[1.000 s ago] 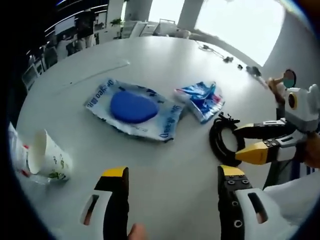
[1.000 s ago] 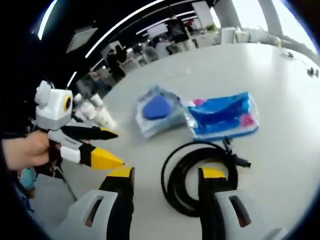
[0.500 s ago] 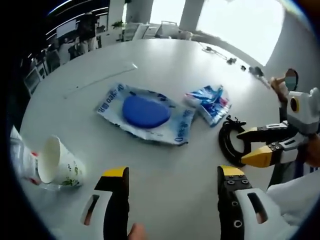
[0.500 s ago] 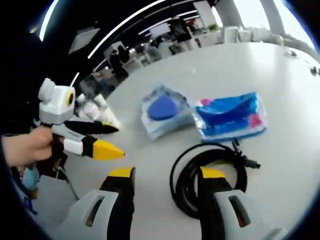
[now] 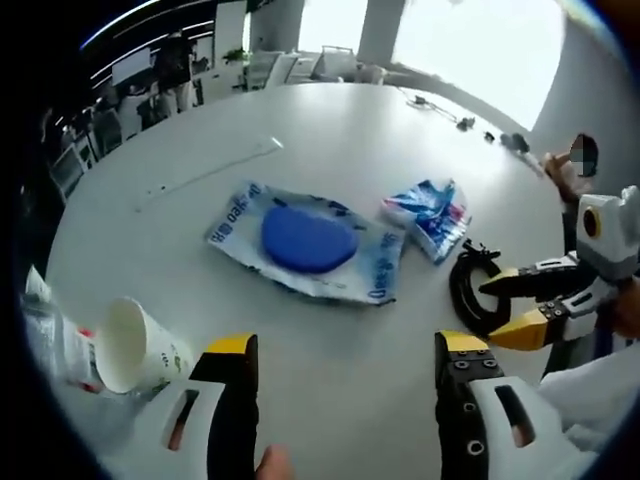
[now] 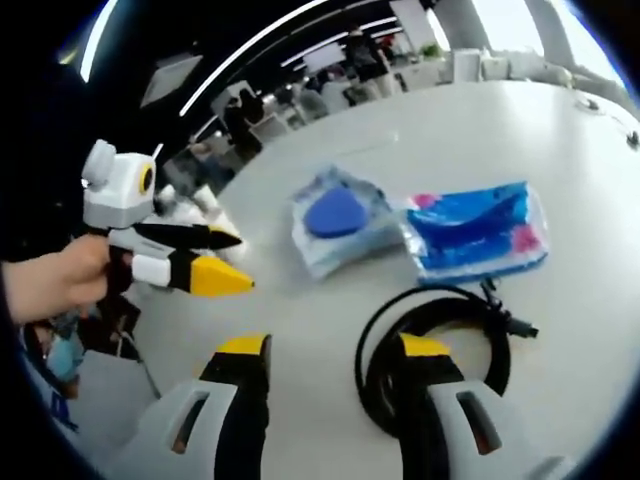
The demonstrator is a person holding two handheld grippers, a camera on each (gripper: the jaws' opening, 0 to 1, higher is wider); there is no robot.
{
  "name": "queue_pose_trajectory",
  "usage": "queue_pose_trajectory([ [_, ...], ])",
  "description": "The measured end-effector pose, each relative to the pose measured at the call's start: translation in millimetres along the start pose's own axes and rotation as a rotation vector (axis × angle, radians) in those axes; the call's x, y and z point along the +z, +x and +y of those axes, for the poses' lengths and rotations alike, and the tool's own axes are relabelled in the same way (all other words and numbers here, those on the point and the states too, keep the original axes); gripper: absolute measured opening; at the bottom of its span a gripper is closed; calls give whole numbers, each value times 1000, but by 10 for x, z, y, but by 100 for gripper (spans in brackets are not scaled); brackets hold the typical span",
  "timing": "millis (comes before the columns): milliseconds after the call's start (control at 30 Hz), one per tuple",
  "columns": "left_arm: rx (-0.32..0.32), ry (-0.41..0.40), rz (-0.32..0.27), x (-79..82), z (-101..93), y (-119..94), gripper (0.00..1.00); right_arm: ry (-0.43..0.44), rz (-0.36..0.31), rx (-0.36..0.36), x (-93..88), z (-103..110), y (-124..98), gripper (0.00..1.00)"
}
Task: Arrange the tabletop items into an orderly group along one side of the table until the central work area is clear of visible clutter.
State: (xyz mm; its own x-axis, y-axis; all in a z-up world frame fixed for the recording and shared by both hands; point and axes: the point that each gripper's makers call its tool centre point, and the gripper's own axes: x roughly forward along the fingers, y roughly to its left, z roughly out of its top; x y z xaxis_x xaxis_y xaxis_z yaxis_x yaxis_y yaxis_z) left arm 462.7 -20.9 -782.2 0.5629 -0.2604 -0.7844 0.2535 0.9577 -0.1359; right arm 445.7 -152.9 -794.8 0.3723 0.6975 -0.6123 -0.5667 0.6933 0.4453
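A white packet with a blue disc (image 5: 310, 240) lies mid-table, and a blue and pink packet (image 5: 432, 212) sits to its right. A black cable coil (image 5: 468, 290) rests further right, with my right gripper (image 5: 497, 308) open at its edge. In the right gripper view, my right gripper (image 6: 335, 347) stands open: one jaw is over the cable coil (image 6: 440, 350) and the coil's left arc lies between the jaws. Both the blue and pink packet (image 6: 480, 230) and the disc packet (image 6: 335, 215) lie beyond it. My left gripper (image 5: 347, 345) is open over bare table with nothing between its jaws. It enters the right gripper view as the left gripper (image 6: 243, 263).
A paper cup (image 5: 135, 345) lies on its side at the near left, next to a clear wrapper (image 5: 50, 330). A thin white stick (image 5: 210, 170) lies further back. Small items (image 5: 460, 122) sit by the far edge. A hand (image 6: 50, 285) holds the left gripper.
Both views have shifted slightly with the hands, so the cup looms larger and the coil sits further right. Both grippers stay open and nothing on the table was taken hold of or moved.
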Motion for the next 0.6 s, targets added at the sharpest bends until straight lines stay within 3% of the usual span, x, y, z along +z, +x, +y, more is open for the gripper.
queue_pose_trajectory([
  [600,25,-3,-34,217,220,-46,67,26,-15,26,90,93,84,46],
])
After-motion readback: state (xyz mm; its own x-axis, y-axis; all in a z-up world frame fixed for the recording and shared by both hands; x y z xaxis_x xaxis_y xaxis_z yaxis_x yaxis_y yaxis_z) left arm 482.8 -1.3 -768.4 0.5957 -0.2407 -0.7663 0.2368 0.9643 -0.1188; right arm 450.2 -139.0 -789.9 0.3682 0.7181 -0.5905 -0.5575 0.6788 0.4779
